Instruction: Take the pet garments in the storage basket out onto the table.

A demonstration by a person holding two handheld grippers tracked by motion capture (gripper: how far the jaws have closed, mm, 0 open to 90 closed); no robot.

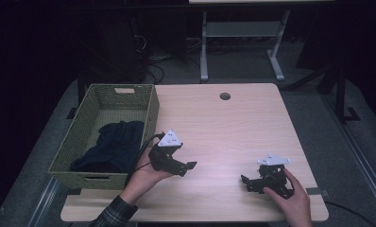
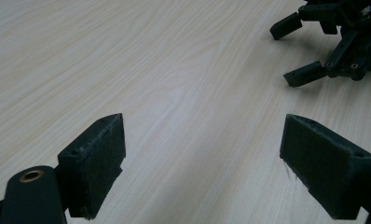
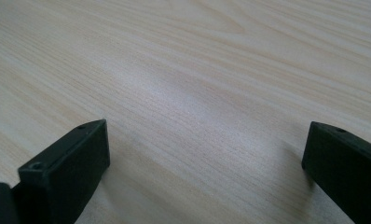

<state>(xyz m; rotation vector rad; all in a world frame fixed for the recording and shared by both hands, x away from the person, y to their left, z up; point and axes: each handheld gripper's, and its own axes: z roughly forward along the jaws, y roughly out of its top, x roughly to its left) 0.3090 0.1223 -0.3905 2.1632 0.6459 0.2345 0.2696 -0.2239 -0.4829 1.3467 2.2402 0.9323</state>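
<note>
Lying crumpled inside the green woven basket, a dark navy cloth sits just left of the left gripper; both grippers' fingers gape empty above the surface, right gripper farther off.

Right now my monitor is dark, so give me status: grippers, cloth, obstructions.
Left gripper open, empty. Right gripper open, empty. Dark cloth in the green basket. Table between grippers bare.

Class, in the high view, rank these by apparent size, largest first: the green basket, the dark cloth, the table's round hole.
1. Green basket
2. Dark cloth, lying inside the basket
3. Round hole, farther from the camera yet plainly smallest
</note>
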